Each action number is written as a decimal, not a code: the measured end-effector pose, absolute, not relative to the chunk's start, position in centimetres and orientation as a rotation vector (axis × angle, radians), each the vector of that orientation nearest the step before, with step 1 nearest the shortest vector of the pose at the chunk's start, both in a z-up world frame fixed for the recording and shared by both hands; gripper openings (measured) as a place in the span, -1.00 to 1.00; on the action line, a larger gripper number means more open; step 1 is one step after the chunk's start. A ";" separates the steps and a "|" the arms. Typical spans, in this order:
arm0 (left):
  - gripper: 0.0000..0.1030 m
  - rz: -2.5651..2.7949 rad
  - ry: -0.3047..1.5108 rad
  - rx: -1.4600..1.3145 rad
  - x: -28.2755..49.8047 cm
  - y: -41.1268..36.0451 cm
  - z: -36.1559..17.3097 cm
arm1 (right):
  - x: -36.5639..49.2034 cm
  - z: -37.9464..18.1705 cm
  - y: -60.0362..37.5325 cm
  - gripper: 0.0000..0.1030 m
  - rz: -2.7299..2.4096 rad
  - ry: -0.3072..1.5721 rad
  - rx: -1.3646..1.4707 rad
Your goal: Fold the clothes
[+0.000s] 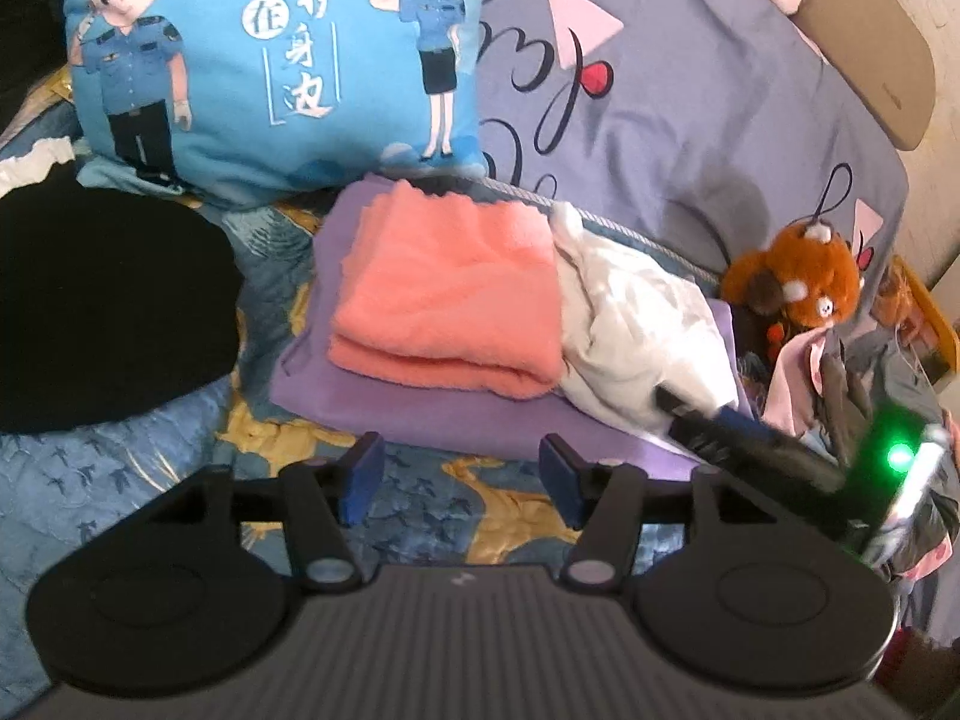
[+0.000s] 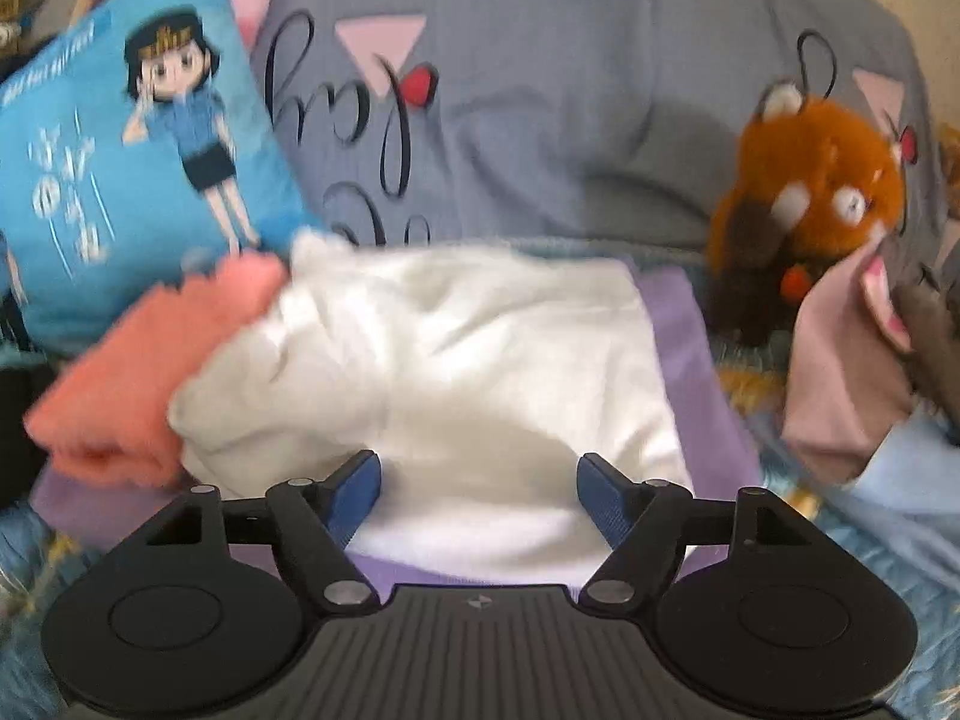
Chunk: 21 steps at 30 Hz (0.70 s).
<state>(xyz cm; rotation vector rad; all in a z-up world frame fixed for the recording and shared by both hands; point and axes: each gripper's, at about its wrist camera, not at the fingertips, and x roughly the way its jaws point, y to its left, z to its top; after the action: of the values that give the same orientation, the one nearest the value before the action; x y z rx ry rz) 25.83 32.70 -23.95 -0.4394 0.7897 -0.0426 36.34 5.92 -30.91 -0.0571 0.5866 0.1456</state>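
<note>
A crumpled white garment (image 2: 456,360) lies on a flat purple cloth (image 1: 420,414), touching a folded pink towel (image 1: 447,300). Both the left gripper (image 1: 461,480) and right gripper (image 2: 480,495) are spread wide, holding nothing.

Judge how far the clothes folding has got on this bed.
Done: the pink towel lies folded on the purple cloth. In hand: nothing; the right gripper, open, hovers at the crumpled white garment, the left gripper is open. Left: folding that garment.
</note>
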 end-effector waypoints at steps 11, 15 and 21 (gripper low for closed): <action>0.30 -0.086 0.768 -0.368 25.2 29.9 -22.4 | 31.3 -25.1 2.7 0.53 0.169 0.433 -0.014; 0.84 -0.128 0.722 -0.270 23.0 25.2 -19.9 | 27.5 -21.7 -0.6 0.75 0.074 0.486 -0.057; 0.99 -0.174 0.672 -0.129 19.1 17.1 -16.1 | 20.8 -17.4 -6.6 0.95 -0.116 0.554 -0.086</action>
<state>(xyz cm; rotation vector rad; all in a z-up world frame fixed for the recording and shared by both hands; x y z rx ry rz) 19.13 17.10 -16.14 -0.1286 0.6721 -0.1739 20.77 -6.57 -17.36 -0.0864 0.5539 -0.1159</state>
